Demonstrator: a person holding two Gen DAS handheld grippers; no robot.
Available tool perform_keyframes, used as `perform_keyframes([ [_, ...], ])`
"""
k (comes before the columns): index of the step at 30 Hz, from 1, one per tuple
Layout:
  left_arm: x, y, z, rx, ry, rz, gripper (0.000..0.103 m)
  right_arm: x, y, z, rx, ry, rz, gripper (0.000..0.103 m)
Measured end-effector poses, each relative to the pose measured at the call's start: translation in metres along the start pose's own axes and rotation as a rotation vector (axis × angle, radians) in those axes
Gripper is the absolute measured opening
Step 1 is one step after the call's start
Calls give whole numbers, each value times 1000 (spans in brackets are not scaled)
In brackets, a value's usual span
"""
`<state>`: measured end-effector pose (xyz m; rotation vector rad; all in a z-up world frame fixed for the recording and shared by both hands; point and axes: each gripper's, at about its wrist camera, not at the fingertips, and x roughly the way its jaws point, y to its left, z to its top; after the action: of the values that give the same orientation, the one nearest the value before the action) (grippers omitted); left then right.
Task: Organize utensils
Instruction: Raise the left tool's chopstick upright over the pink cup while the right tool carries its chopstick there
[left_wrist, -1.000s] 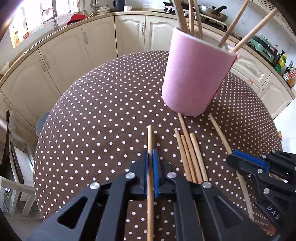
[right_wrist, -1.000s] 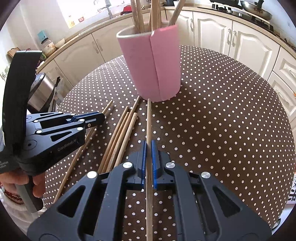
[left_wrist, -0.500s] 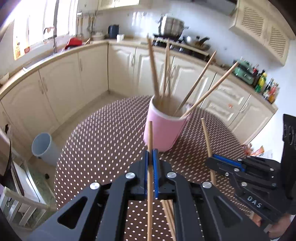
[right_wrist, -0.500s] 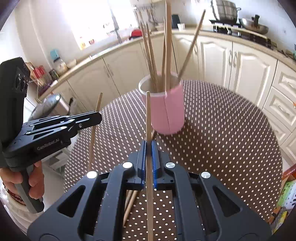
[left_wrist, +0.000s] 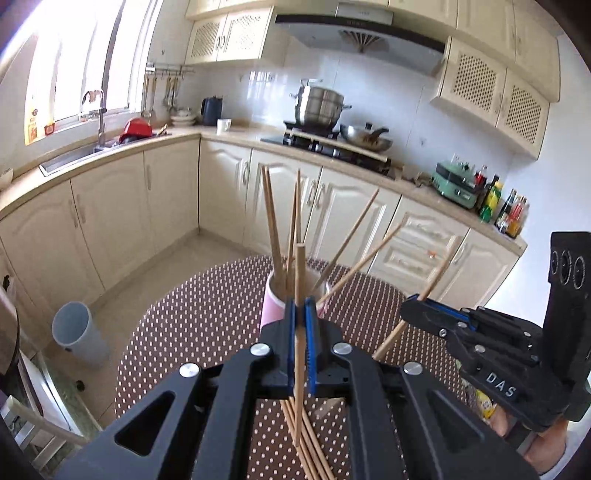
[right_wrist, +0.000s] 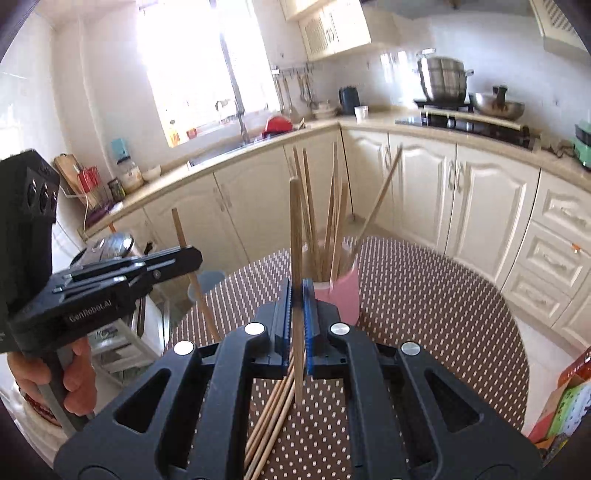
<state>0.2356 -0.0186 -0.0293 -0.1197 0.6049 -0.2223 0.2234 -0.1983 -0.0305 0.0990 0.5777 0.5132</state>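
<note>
- Left wrist view: left tongs (left_wrist: 300, 314) are clamping one chopstick (left_wrist: 300, 280) tight at frame centre.
- Right tongs (right_wrist: 296, 295) are gripping another stick (right_wrist: 295, 236) likewise.
- Pink cup (right_wrist: 341, 295) is standing behind; probably four loose chopsticks (right_wrist: 271, 417) are lying on the dotted surface (right_wrist: 424, 295) below.

Both fisheye views ride 1 gripper each, raised above the dotted table (left_wrist: 207, 325), angled downward. Each faces the pink cup (right_wrist: 341, 295) at 12 o'clock, fairly near. They share cup, table, stove counter; each sees the other at 3 and 9 o'clock.
</note>
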Motion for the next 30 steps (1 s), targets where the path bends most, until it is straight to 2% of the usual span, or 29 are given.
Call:
perform_keyframes([
  [9,-6,-4,51,-8,-158,38,6,-6,11,53,-37,-134,-15,6],
  [18,-5,-4,99,-54,-307,31,6,1,7,86,-46,-199,-15,6],
  [23,0,-2,108,-77,-347,14,6,0,0,98,-39,-230,-31,6],
  [30,21,11,105,-109,-349,3,6,8,-3,101,-45,-237,-69,6],
])
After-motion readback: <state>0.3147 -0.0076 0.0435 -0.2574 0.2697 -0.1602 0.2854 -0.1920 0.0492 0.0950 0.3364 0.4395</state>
